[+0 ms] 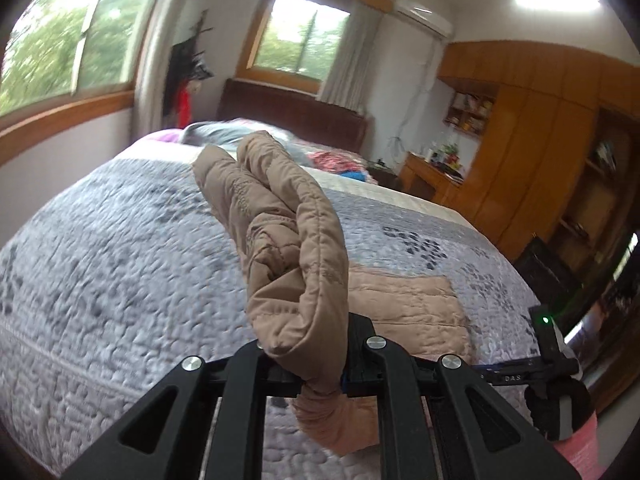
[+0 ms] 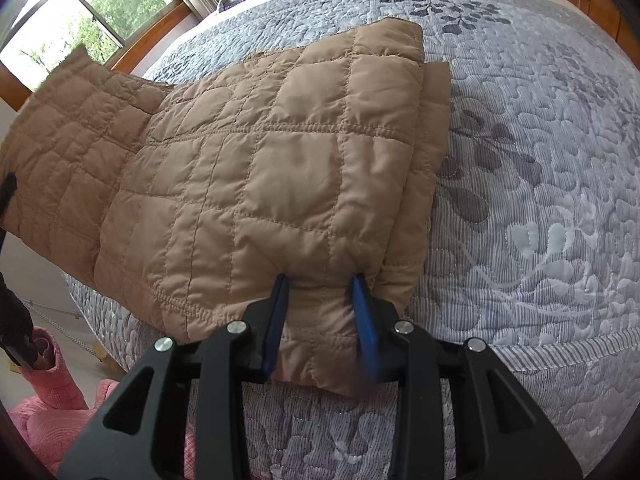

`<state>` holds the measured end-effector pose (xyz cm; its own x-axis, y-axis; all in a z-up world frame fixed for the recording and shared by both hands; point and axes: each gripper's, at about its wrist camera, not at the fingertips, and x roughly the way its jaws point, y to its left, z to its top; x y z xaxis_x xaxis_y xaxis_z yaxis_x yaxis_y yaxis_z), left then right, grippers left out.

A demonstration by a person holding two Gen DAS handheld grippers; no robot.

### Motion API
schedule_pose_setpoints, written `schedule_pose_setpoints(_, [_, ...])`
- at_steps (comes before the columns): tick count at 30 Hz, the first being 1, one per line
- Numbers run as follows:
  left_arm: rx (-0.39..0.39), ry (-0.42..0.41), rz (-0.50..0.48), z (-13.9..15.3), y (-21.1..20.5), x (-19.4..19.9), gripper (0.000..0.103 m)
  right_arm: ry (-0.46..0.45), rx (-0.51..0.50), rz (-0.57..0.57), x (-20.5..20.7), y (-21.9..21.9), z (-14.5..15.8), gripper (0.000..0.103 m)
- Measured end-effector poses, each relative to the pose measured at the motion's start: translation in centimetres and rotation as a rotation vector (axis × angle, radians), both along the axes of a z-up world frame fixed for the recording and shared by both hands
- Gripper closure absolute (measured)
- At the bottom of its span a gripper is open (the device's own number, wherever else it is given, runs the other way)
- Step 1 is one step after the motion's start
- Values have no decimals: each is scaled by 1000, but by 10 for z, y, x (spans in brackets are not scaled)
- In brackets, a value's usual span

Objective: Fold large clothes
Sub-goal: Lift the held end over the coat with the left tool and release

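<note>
A tan quilted jacket [image 2: 256,168] lies folded on the grey bedspread [image 2: 540,200] near the bed's front edge. My right gripper [image 2: 322,300] points steeply down, and its blue pads [image 2: 362,304] pinch a thick fold of the jacket's near hem. In the left wrist view, another part of the jacket [image 1: 280,232] is raised above the bed and stands up in a bunched roll. My left gripper [image 1: 324,376] is shut on it, with the fingertips buried in the cloth. The rest of the jacket [image 1: 404,304] lies flat on the bed beyond.
Heaped bedding [image 1: 256,132] lies by the dark headboard [image 1: 292,112]. A wooden wardrobe [image 1: 532,152] and desk [image 1: 432,176] line the right wall. Windows [image 1: 68,36] are on the left. A pink knitted sleeve [image 2: 52,376] shows low left, over the floor beside the bed.
</note>
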<state>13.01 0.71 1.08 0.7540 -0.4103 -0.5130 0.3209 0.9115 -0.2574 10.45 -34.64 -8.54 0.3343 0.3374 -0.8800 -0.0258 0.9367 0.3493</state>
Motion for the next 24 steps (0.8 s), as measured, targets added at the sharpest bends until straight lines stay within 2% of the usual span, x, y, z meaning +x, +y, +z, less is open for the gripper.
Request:
schedule_pose_setpoints(6, [60,-9,-132,6,-52,2,91,-6,10,5,-4,-1,0,70])
schedule_pose_setpoints(10, [98,15,-203,-2,-82,5,91,-6,19,6,-5,-1,0,70])
schedule_pose_setpoints(19, [220,113,-342,-47,-146,14,90,2,33,5,-4,-5,0,70])
schedule_pose_setpoints(24, [247,233,-417,-85,-169,27,85,10,49,0,-3,-10,1,70])
